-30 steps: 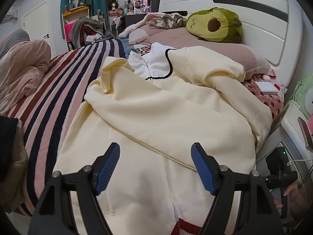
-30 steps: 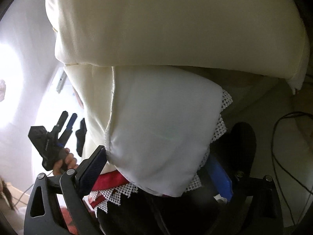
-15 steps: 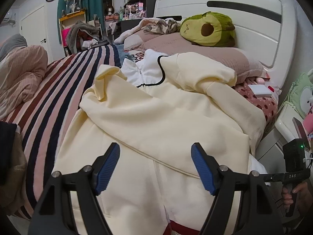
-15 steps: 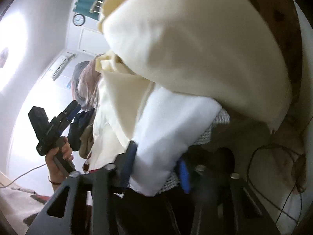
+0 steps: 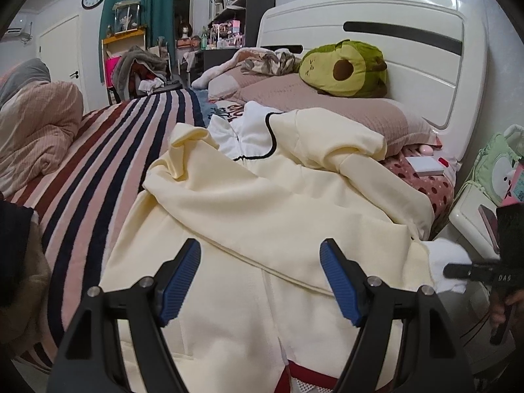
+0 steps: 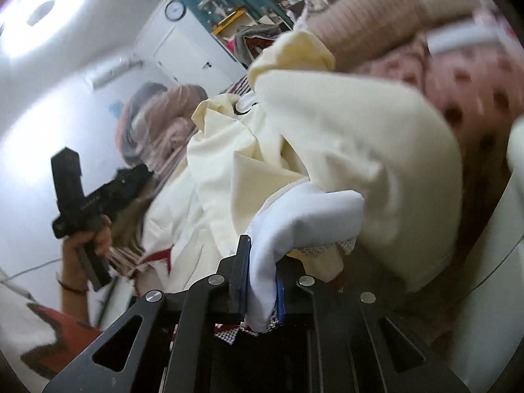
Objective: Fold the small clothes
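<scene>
Left wrist view: left gripper point(image 5: 260, 276) wide above soft, limp garment point(image 5: 262, 203); right gripper point(image 6: 260, 281) pinched its white hem point(image 6: 294, 213); likely light, best held at edges.

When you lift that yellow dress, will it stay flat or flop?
Probably flop: the dress already lies in soft folds, and its white hem droops limply from the shut right gripper. It looks light.

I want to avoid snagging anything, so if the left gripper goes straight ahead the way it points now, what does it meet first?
Probably the cream garment spread on the bed. The open left gripper hovers low over it, and its folded ridge lies straight ahead; depth is uncertain.
</scene>
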